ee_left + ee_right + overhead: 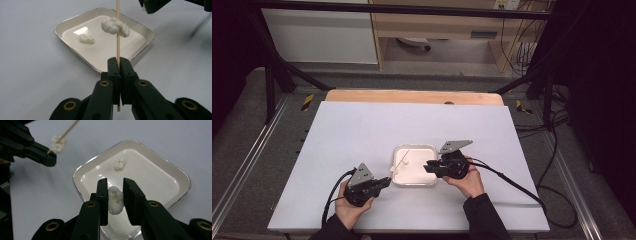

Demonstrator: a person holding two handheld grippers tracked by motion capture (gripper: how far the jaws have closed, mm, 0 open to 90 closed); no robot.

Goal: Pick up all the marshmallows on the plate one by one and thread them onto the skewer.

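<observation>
On the white table [362, 130], the left gripper [384, 182] sat near the front edge, its jaws clamped tight on a thin wooden skewer [118, 37]. The stick pointed out over the near-left corner of a white tray [75, 21], and a white puffed piece [115, 25] was threaded on it, held above the tray. In the tray itself a second puffed piece [86, 38] lay loose on the bottom. To the right, the right gripper [430, 167] hung over the tray's right edge, with the person's hand [469, 181] behind it. Its jaws pinched a third puffed piece [115, 200] between the pads, above the tray.
</observation>
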